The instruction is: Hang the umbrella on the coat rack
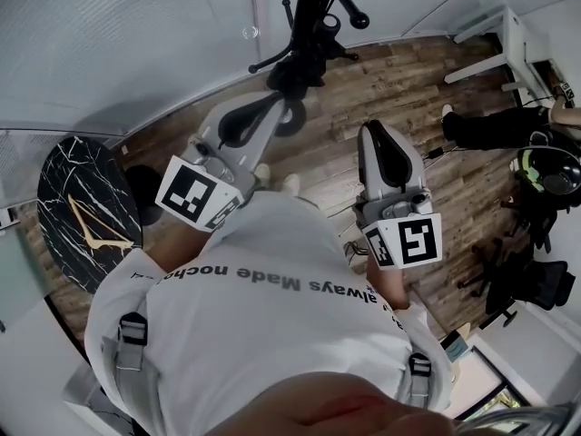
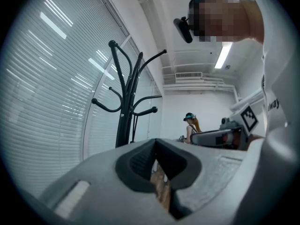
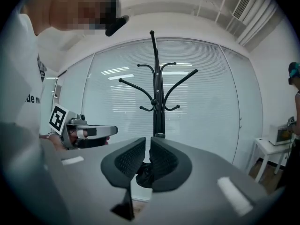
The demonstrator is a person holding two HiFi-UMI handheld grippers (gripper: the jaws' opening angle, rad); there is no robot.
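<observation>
The black coat rack (image 1: 310, 21) stands by the blind-covered glass wall; it shows as well in the left gripper view (image 2: 126, 97) and the right gripper view (image 3: 157, 88). A black crumpled bundle, seemingly the folded umbrella (image 1: 295, 73), sits against the rack's pole low down, and it peeks out behind the right jaws (image 3: 144, 176). My left gripper (image 1: 292, 112) (image 2: 157, 158) points at the rack, jaws together and empty. My right gripper (image 1: 374, 133) (image 3: 146, 146) is a little back from the rack, its jaws nearly touching with nothing between them.
A round black marble table (image 1: 64, 189) with a wooden hanger (image 1: 95, 230) is at the left. A white table (image 1: 508, 44) and another person (image 1: 495, 127) are at the right. Wooden floor lies between me and the rack.
</observation>
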